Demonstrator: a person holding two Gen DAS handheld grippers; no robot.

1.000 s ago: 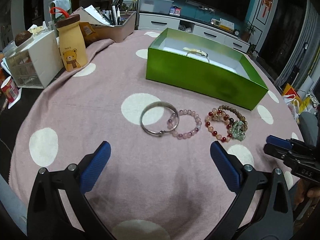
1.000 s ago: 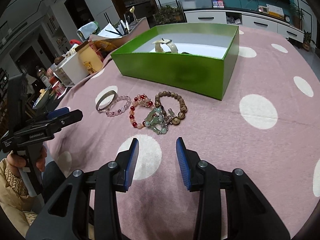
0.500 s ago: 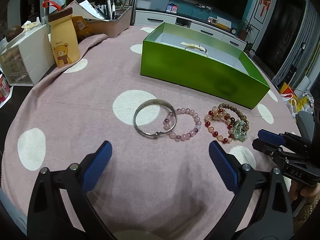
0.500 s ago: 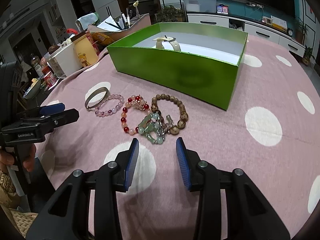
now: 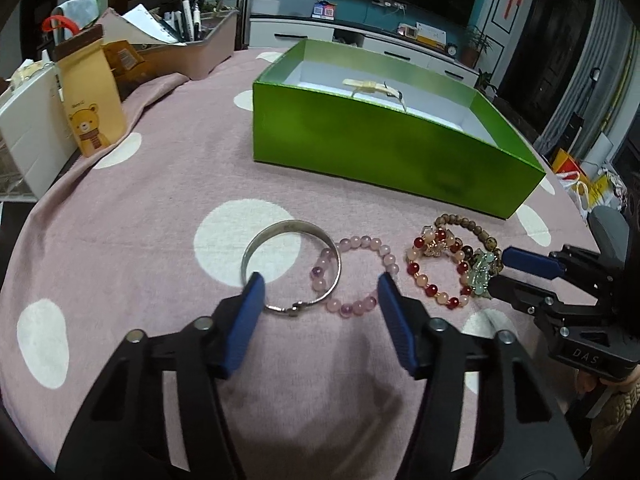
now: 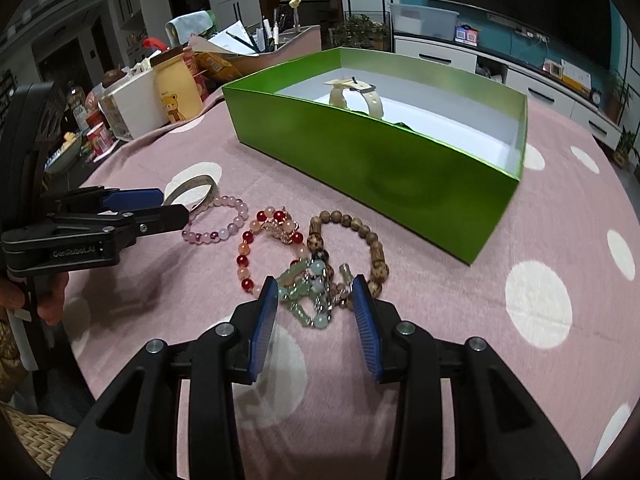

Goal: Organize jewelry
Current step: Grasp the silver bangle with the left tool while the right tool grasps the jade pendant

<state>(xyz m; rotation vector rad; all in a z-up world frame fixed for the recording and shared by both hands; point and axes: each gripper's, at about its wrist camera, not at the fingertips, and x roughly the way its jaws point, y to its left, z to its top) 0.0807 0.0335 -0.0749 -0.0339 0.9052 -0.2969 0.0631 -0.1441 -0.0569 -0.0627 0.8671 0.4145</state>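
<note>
A silver bangle (image 5: 292, 264) lies on the pink dotted cloth, overlapping a pale pink bead bracelet (image 5: 356, 272). Right of them lie a red and peach bead bracelet (image 5: 436, 276), a brown wooden bead bracelet (image 6: 360, 240) and a green jade piece (image 6: 304, 292). My left gripper (image 5: 320, 292) is open, its fingers straddling the near rim of the bangle and the pink bracelet. My right gripper (image 6: 316, 300) is open around the jade piece. A green box (image 5: 384, 140) behind holds a cream watch (image 6: 356, 96).
A yellow bear-print pouch (image 5: 92, 92), a white organiser (image 5: 28, 132) and a pen tray (image 5: 192, 52) stand at the far left of the table. The right gripper also shows in the left wrist view (image 5: 532, 268).
Both grippers moved forward and down to the jewelry. The left jaws narrowed from wide open around the bangle and pink bracelet. The right fingers now flank the jade piece.
</note>
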